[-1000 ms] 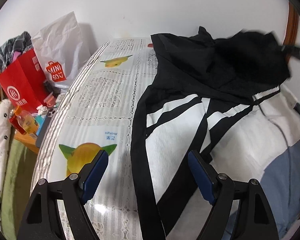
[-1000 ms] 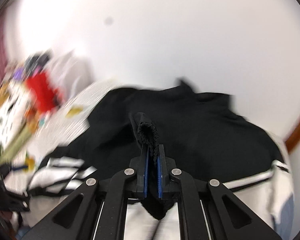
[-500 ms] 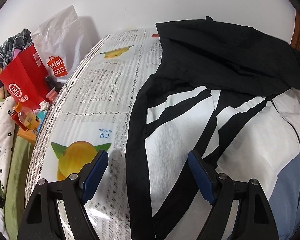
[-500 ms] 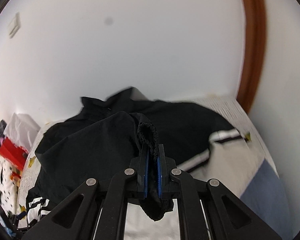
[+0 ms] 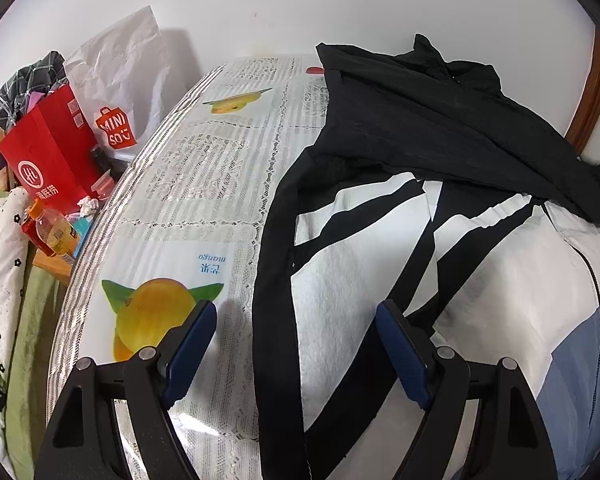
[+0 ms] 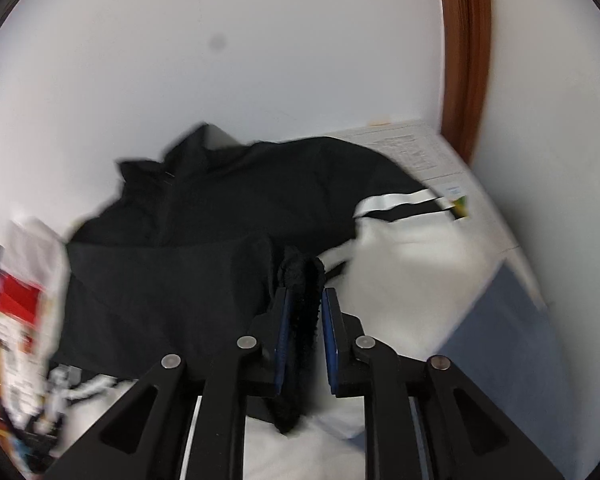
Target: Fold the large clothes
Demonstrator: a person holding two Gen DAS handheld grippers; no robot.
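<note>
A large black, white and grey-blue jacket [image 5: 380, 264] lies spread on the table, black upper part at the far end, black stripes across the white body. My left gripper [image 5: 296, 320] is open and empty, hovering over the jacket's black left edge near the front. In the right wrist view the jacket [image 6: 220, 216] shows with one black sleeve folded across its chest. The sleeve's ribbed cuff [image 6: 302, 280] sits between the jaws of my right gripper [image 6: 305, 300], which stand slightly apart around it.
A lace tablecloth [image 5: 204, 200] with mango prints covers the table. Left of the table stand a red paper bag [image 5: 48, 152], a white Miniso bag [image 5: 116, 80] and a drink bottle [image 5: 52, 228]. A white wall and a brown door frame [image 6: 464, 52] lie behind.
My right gripper carried the black sleeve across the jacket and lowered it onto the chest; its jaws have parted a little around the cuff. My left gripper stayed open and nearly still.
</note>
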